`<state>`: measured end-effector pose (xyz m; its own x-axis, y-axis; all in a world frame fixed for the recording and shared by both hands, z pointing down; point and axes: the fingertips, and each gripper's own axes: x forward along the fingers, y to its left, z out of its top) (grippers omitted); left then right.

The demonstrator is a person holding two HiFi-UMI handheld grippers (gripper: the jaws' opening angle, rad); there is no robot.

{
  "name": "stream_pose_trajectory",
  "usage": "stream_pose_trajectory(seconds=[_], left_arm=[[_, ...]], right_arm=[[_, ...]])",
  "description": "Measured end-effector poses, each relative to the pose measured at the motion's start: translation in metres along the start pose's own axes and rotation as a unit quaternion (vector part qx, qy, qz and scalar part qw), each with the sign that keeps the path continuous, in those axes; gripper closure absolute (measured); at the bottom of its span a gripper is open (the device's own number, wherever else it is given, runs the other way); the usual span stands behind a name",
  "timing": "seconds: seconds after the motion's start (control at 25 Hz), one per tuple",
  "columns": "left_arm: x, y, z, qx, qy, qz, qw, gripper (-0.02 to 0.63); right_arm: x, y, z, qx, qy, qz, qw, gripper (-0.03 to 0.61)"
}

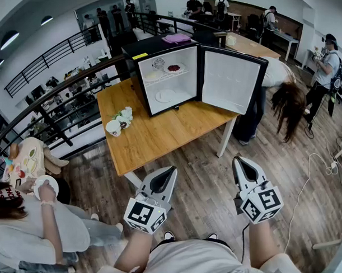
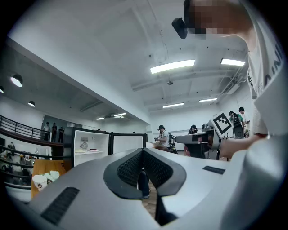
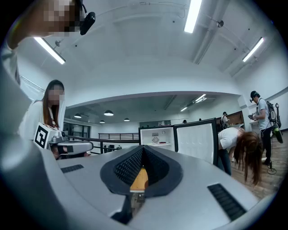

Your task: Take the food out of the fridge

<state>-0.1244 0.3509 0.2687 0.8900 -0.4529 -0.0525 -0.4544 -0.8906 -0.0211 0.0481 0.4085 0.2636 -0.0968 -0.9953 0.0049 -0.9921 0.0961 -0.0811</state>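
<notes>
A black mini fridge (image 1: 169,77) stands on the wooden table (image 1: 159,133) with its door (image 1: 230,80) swung open to the right. On its upper shelf sit a plate of pale food (image 1: 152,76) and a plate of red food (image 1: 173,67); a white plate (image 1: 165,96) lies on the fridge floor. My left gripper (image 1: 172,169) and right gripper (image 1: 237,159) hover side by side over the floor, well short of the table, both shut and empty. The fridge (image 2: 92,146) shows far off past the shut left gripper (image 2: 142,151), and the fridge (image 3: 157,137) also past the shut right gripper (image 3: 142,148).
White cups (image 1: 120,121) cluster on the table's left part. A person bends over (image 1: 281,84) just right of the fridge door. Another person sits at lower left (image 1: 28,222). A dark railing (image 1: 57,92) runs behind the table, and a cable (image 1: 312,173) lies on the floor at right.
</notes>
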Motion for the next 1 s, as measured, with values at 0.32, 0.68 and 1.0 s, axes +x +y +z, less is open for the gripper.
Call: stream_pose_trajectory(seconds=[0.32,0.68,1.0], left_arm=[[0.001,-0.003,0.003,0.004,0.001,0.001,1.0000,0.605],[0.000,0.000,0.000,0.004,0.006,0.001,1.0000,0.606],[0.005,-0.004,-0.002,0.004,0.009,0.007,0.9999,0.606]], right_arm=[[-0.002,-0.003,0.002,-0.005,0.002,-0.001,1.000,0.560],[0.001,-0.006,0.001,0.011,-0.007,-0.006,1.000,0.560],[-0.002,-0.015,-0.001,0.027,-0.014,-0.004,1.000,0.560]])
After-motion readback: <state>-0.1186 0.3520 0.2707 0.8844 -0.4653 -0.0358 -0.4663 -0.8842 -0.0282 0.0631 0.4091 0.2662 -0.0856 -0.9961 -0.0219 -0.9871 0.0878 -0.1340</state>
